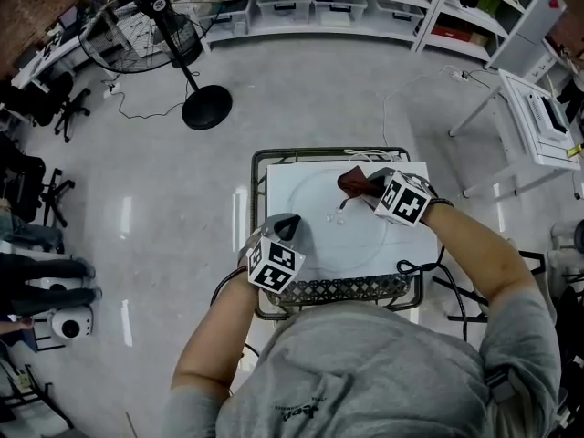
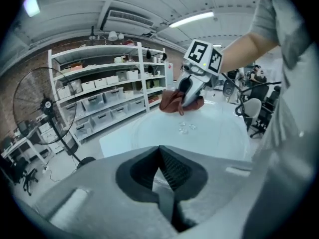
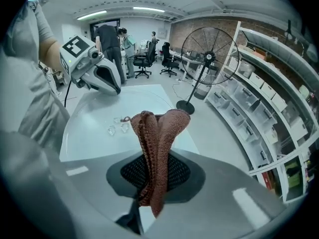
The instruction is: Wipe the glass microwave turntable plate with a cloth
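Plainly, both arms reach forward over the counter (image 1: 276,185) from the person's body. The left forearm (image 1: 214,331) runs straight ahead. The right forearm (image 1: 474,245) angles inward from the person's right side.

The left hand-held gripper (image 1: 287,223) points away from the person at the left-near edge of the glass turntable plate (image 1: 319,240). In its own view the left hand-held gripper (image 2: 164,176) has its jaws brought together. A pale sliver of the plate's near rim is pinched between the dark pads, and the rest of the plate (image 2: 214,128) spreads out ahead of them.

The right hand-held gripper (image 1: 365,182) is over the far side of the plate, tilted down toward the glass. Its jaws are clamped on a reddish-brown cloth (image 1: 352,181). In the right gripper view the folded cloth (image 3: 157,133) stands up out of the closed right hand-held gripper (image 3: 154,183) and bulges beyond the tips, above the far part of the plate (image 3: 94,128).

The plate lies flat on the white counter. Its small clear hub bumps (image 1: 336,215) are at the centre, between the two hand-held grippers. They are near the cloth but apart from it.

From the left gripper view, the cloth (image 2: 172,102) hangs beneath the right hand-held gripper (image 2: 192,91) at the plate's far edge. I cannot tell whether it touches the glass.
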Demonstrator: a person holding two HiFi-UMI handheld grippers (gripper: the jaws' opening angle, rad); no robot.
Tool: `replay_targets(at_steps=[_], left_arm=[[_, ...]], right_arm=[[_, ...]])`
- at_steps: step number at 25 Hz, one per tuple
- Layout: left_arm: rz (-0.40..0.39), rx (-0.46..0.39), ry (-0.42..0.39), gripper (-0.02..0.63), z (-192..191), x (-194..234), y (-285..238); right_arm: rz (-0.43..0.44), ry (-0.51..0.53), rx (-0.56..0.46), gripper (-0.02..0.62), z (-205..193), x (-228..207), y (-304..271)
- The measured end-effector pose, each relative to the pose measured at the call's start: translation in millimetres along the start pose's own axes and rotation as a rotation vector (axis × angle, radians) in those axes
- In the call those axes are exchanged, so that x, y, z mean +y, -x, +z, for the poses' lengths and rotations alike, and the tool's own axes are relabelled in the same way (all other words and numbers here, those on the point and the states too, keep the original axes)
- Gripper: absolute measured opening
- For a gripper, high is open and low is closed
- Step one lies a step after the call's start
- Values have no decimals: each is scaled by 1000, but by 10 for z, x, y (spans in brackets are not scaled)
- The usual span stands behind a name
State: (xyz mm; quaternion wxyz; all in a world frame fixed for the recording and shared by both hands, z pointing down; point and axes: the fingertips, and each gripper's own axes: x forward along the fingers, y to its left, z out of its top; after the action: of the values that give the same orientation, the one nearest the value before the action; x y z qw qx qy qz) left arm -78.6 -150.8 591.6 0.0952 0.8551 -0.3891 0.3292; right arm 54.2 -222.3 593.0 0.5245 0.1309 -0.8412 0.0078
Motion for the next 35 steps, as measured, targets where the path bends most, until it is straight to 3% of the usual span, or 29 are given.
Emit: replay_targets(at_steps=[2, 4, 6, 7, 10, 17, 23, 28, 35], left_arm=[[-56, 42, -75, 17, 42, -119, 14], [-111, 80, -137, 107, 101, -322, -42], [-150, 111, -178, 124, 142, -521, -133], [-159, 123, -186, 89, 148, -578, -168], [-170, 130, -144, 84, 156, -609, -200], [-194, 144, -157, 106, 227, -624, -257], [-193, 131, -92, 89, 202, -706, -324], [-187, 123, -82, 89, 189, -722, -315], [-189, 109, -69, 89, 218, -725, -328]], right_arm=[[4, 0, -4, 64, 6, 16, -8], [10, -12, -9, 64, -13, 48, -17], [4, 0, -14, 63, -6, 59, -24], [-5, 9, -13, 64, -7, 50, -26], [-14, -11, -18, 63, -25, 18, -21], [-13, -14, -34, 63, 36, 40, -34], [-24, -21, -51, 64, 37, 4, 9], [-24, -15, -62, 64, 52, 29, 21], [63, 51, -4, 64, -98, 290, 131]])
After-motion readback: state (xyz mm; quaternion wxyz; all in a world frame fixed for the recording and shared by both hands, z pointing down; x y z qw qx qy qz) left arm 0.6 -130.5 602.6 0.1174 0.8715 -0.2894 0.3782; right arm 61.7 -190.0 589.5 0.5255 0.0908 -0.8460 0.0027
